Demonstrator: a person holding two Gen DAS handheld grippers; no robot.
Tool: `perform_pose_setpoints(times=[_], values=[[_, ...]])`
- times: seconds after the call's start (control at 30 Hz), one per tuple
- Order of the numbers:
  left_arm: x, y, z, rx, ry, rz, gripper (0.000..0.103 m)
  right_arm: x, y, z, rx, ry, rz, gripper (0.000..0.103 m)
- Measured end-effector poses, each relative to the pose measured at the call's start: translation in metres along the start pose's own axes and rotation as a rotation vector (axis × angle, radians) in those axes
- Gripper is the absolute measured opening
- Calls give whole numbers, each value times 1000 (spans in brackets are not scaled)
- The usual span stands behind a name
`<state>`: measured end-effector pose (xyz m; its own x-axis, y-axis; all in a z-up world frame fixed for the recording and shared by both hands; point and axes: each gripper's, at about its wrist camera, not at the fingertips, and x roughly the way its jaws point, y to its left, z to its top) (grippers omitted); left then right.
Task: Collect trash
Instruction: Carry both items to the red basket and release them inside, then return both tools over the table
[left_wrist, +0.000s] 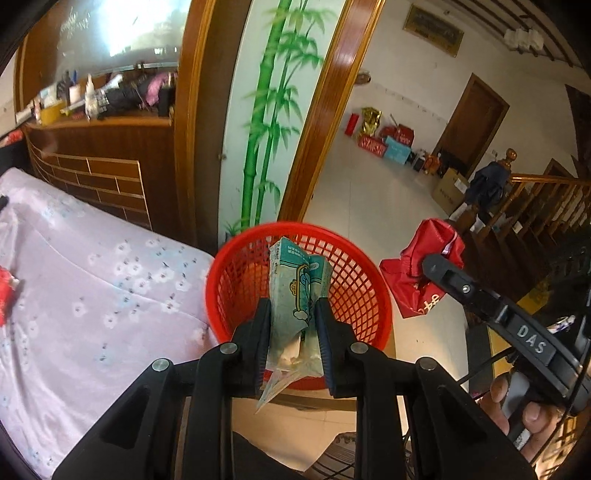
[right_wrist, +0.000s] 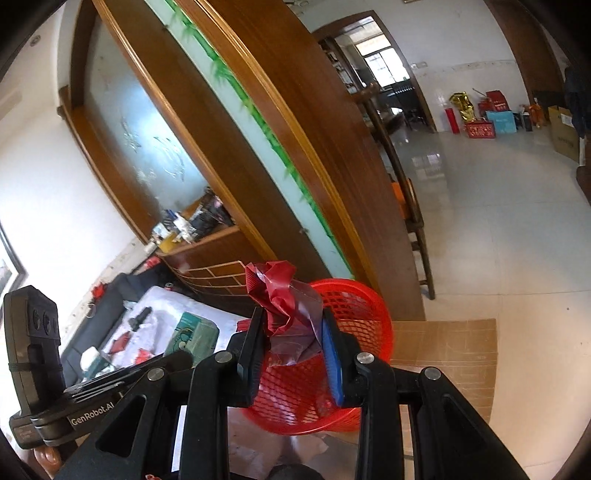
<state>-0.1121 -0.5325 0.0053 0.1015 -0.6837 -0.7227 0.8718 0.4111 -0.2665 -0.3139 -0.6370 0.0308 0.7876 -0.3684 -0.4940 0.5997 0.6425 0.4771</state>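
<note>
The left gripper (left_wrist: 291, 325) has its fingers clamped on a crumpled pale green packet (left_wrist: 295, 291) with a cartoon print. It holds the packet over the front edge of the red mesh basket (left_wrist: 229, 280), with the upper part of the packet already above the opening. The lower end of the packet hangs down below the fingers, outside the rim.

The right gripper (right_wrist: 291, 339) has its fingers clamped on a crumpled red plastic bag (right_wrist: 280, 299). In the left wrist view this bag is at the right side of the basket, near it but not yet above the opening.

The basket stands just beside a bed with a lilac flowered sheet (left_wrist: 92, 277). More litter seems to lie on the bed, but it is too small to name.

I judge the step in hand is to drop both pieces into the basket. To do it well, the left hand should first come further forward, so that the whole packet, also the hanging end, is above the opening. Then the fingers can go apart. The packet is light and flat, so it may catch on the rim or slide out to the floor if it is released too early. The red bag should move over the middle of the basket before the right fingers release it.
</note>
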Motion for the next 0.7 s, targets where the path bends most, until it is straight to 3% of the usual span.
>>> perform_pose_setpoints(times=[0.17, 0.23, 0.3, 0.33, 0.43, 0.7], values=[[27, 3, -2, 4, 52, -3, 27, 15, -9, 1, 16, 22, -15, 32], [33, 4, -6, 1, 59, 7, 32, 20, -13, 2, 31, 27, -19, 33], [35, 5, -8, 3, 63, 5, 44, 24, -16, 1, 46, 37, -23, 37], [35, 6, -9, 1, 62, 5, 46, 26, -17, 1, 59, 45, -15, 43], [23, 10, -11, -4, 39, 13, 47, 25, -20, 1, 86, 36, -15, 65], [-56, 31, -22, -68, -92, 66, 71, 5, 10, 7, 38, -15, 40, 67]])
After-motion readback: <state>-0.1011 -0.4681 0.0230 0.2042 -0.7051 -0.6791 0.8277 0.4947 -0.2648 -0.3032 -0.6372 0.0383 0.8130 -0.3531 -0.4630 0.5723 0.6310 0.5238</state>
